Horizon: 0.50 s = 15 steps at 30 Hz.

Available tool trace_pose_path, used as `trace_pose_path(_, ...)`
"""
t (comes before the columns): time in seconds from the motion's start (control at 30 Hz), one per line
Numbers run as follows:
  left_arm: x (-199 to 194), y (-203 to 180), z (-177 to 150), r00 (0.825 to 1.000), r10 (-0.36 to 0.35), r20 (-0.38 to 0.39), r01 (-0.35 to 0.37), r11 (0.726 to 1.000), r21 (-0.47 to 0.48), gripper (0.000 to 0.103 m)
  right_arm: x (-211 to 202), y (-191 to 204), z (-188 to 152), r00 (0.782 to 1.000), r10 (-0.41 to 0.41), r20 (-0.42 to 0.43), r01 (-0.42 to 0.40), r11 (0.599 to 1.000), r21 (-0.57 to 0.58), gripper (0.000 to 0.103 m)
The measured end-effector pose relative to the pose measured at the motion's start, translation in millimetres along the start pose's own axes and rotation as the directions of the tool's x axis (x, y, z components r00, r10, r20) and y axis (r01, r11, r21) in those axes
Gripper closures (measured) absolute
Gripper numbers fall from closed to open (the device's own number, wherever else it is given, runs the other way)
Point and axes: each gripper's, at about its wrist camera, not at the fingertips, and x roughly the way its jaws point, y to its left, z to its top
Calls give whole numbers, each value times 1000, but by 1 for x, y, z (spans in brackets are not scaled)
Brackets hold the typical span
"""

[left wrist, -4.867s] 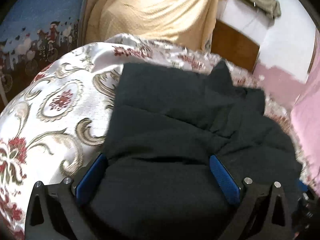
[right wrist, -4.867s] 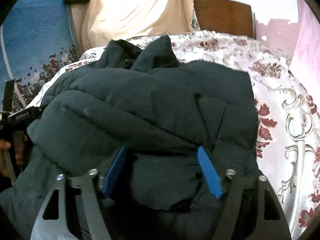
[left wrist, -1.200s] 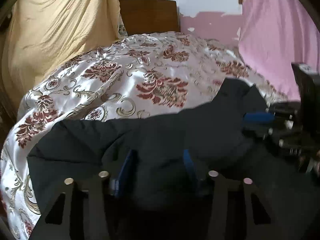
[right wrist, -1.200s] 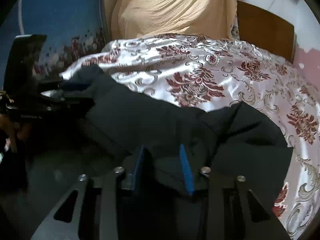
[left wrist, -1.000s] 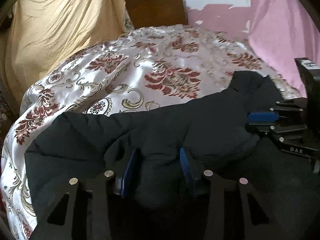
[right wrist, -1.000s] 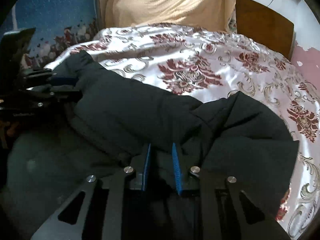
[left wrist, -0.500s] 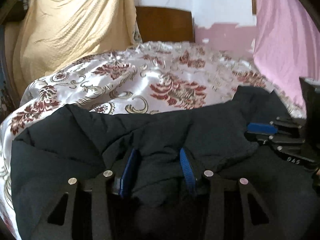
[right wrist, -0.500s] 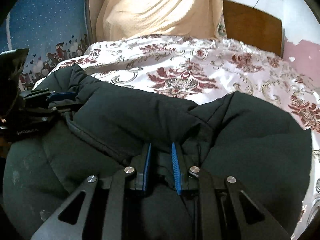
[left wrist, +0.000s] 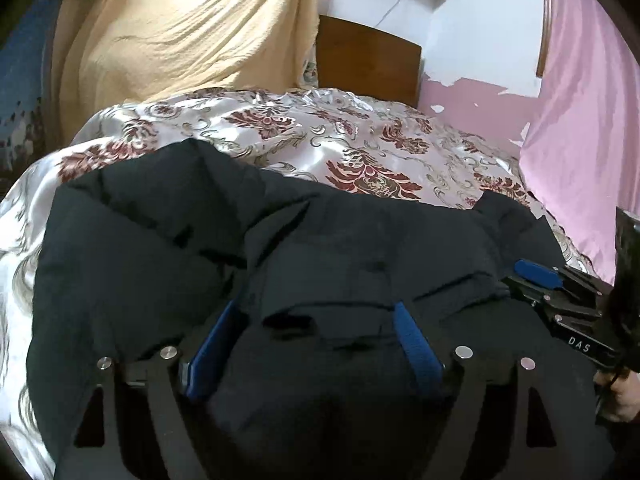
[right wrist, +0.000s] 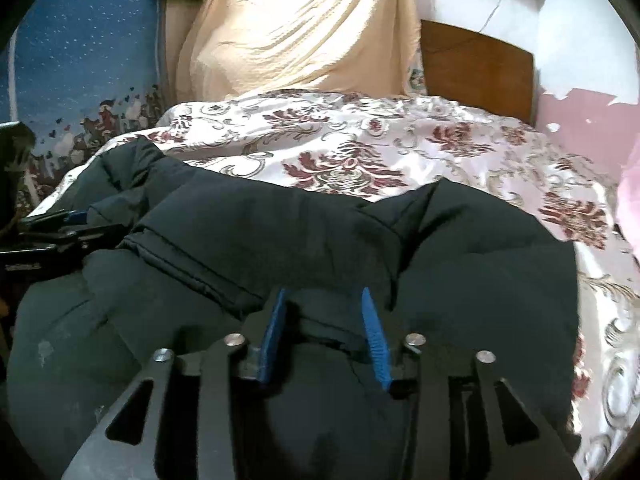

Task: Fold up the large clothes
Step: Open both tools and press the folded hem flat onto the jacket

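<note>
A dark puffy jacket point(left wrist: 340, 248) lies folded over on a floral satin bedspread point(left wrist: 320, 140); it also fills the right wrist view point(right wrist: 320, 232). My left gripper point(left wrist: 316, 312) is open, its blue pads spread wide over the jacket's near folded edge. My right gripper point(right wrist: 324, 300) is open too, with a fold of jacket lying loose between its pads. The right gripper shows at the right of the left wrist view point(left wrist: 536, 272). The left gripper shows at the left edge of the right wrist view point(right wrist: 72, 220).
The bedspread point(right wrist: 400, 152) extends beyond the jacket to a wooden headboard point(left wrist: 368, 64). A yellow cloth point(left wrist: 180, 36) hangs at the back left. A pink curtain point(left wrist: 584, 100) hangs on the right. A blue patterned wall hanging point(right wrist: 80, 60) is on the left.
Both grippers have opened and let go of the jacket fold they carried forward. The jacket's top layer now lies laid over the lower part.
</note>
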Motion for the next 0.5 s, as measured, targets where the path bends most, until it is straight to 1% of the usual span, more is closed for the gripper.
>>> trace_pose_path(0.03,-5,0,-4,1000,3,4,-3,1000,-7,19,-2,-1,-1,1000,-27,-9,27,1000,10,46)
trace_pose_path(0.07,-10,-1,-6,1000,9,6,-9,1000,-14,17,-2,-4,-2,999,-41,-21,42,999,24,39)
trace_pose_path(0.13,-21,-1,-11,1000,4,18,-4,999,-32,11,-9,-14,-6,999,-15,-33,17,996,82,38)
trace_pose_path(0.17,-25,-1,-11,1000,3,18,-2,999,-43,10,-12,-15,-7,999,-11,-31,14,995,95,36)
trace_pose_path(0.3,-38,-7,-18,999,53,1,-53,997,-56,3,-27,-16,-11,999,10,-33,-6,993,122,31)
trace_pose_path(0.37,-47,-12,-22,996,87,-2,-87,995,-49,3,-37,-16,-14,999,11,-32,-7,991,133,28)
trace_pose_path(0.5,-70,-18,-28,993,120,-8,-120,990,-70,1,-58,-11,-20,999,28,-29,-23,987,157,27)
